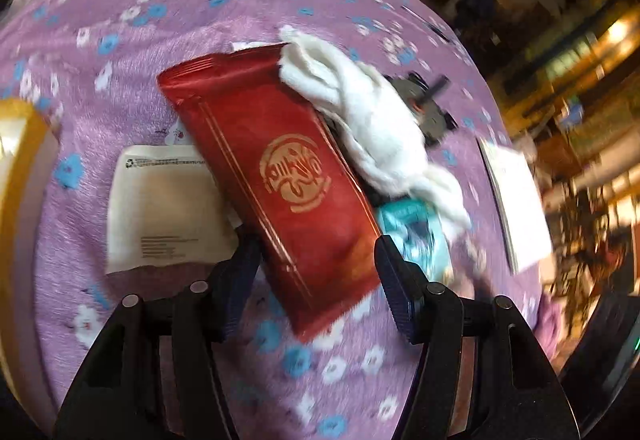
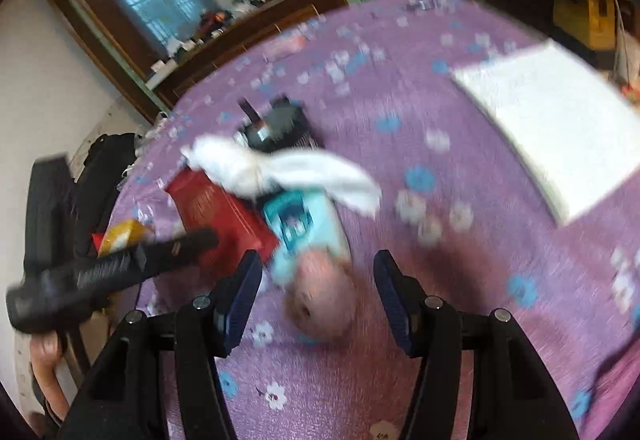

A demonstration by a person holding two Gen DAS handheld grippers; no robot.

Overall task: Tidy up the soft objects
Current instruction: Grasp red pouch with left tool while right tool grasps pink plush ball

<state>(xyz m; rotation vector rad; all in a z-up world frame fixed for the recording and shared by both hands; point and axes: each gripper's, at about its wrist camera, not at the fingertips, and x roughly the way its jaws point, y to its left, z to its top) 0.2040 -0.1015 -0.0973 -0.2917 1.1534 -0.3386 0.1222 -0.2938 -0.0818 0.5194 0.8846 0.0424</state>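
Red foil pouch (image 1: 276,175) with a gold round emblem, lying flat and slanted, near end reaching in between the left gripper (image 1: 318,260) fingers, far end pointing away up-left; pads not seen pressing on it. White cloth (image 1: 372,119), crumpled and stretched long, draped over the pouch's far right corner, ahead and right of the tool. Teal tissue pack (image 1: 416,228), partly tucked under pouch and cloth, just beyond the right finger. From the right gripper (image 2: 316,280): same pack (image 2: 304,228) just ahead, blurred pinkish soft thing (image 2: 320,296) between the fingers, untouched.
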